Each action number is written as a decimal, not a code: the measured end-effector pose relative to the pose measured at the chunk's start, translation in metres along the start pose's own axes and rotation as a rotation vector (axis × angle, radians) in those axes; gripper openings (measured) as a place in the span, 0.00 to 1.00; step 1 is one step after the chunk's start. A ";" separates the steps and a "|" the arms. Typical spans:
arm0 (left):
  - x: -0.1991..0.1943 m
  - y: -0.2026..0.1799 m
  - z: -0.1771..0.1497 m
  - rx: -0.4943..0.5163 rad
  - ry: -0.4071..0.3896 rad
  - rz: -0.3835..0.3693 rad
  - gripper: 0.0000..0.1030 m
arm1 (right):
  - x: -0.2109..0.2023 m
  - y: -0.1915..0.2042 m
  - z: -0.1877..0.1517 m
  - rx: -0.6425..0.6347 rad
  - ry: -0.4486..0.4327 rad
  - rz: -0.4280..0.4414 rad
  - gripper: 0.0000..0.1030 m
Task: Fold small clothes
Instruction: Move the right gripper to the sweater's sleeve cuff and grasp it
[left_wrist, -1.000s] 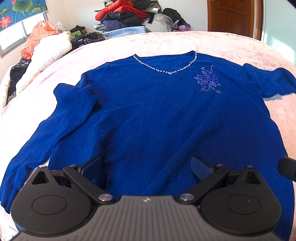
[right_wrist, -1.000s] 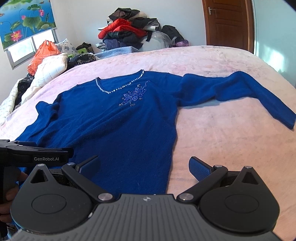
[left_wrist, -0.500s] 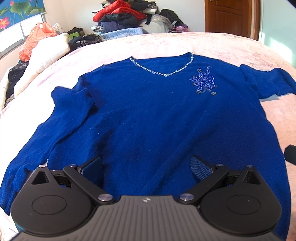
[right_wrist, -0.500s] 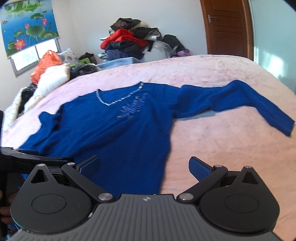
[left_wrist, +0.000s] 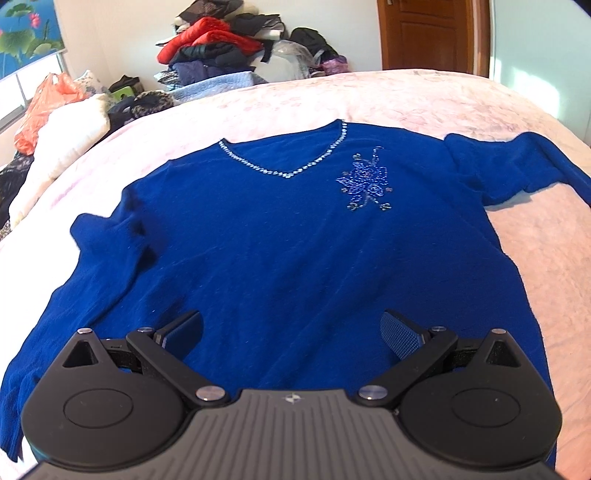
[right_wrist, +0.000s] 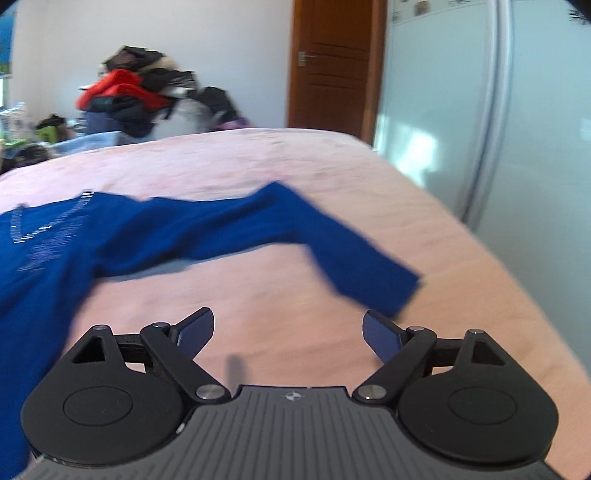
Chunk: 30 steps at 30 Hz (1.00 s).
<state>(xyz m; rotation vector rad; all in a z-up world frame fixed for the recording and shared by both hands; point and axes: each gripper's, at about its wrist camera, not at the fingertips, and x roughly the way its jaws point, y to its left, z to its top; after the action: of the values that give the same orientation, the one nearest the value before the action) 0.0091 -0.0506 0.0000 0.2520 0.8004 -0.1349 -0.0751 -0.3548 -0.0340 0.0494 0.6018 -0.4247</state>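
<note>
Nearest, the left gripper (left_wrist: 291, 325) is seen at 6 o'clock of the left wrist view, its jaws spread wide and nothing pinched between them, above the lower part of a blue sweater (left_wrist: 295, 251). No brand or lettering can be read on it; only a small diamond mark is shown on its ribbed casing. The sweater is laid flat, front up, on a pink bed cover (left_wrist: 369, 96), with a beaded neckline (left_wrist: 284, 171) at 12 o'clock of the garment and a beaded flower (left_wrist: 365, 182) toward 1 o'clock. One sleeve is spread to 8 o'clock, the other to 2 o'clock.

In the blurred right wrist view, the right gripper (right_wrist: 288, 330) is held over bare cover, its jaws closing with nothing between them. The sleeve cuff (right_wrist: 391, 284) is seen just beyond its right finger, at 1 o'clock.

Farther off, an orange plastic bag (left_wrist: 44, 110) lies at 10 o'clock, its contents not discernible. A heap of clothes (left_wrist: 218, 48) is piled against the wall at 12 o'clock, and a wooden door (left_wrist: 432, 35) stands at 1 o'clock.
</note>
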 end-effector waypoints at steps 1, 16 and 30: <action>0.001 -0.002 0.001 0.005 0.002 0.000 1.00 | 0.007 -0.004 0.001 -0.019 0.003 -0.024 0.84; 0.024 -0.006 0.004 0.008 0.057 0.001 1.00 | 0.029 -0.100 -0.023 0.755 0.094 0.271 0.81; 0.028 -0.007 0.008 0.017 0.061 0.006 1.00 | 0.104 -0.080 -0.012 0.907 -0.017 0.251 0.47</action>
<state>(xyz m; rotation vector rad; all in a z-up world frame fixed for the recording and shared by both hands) 0.0329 -0.0606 -0.0161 0.2754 0.8598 -0.1292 -0.0361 -0.4645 -0.0958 0.9758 0.3392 -0.4230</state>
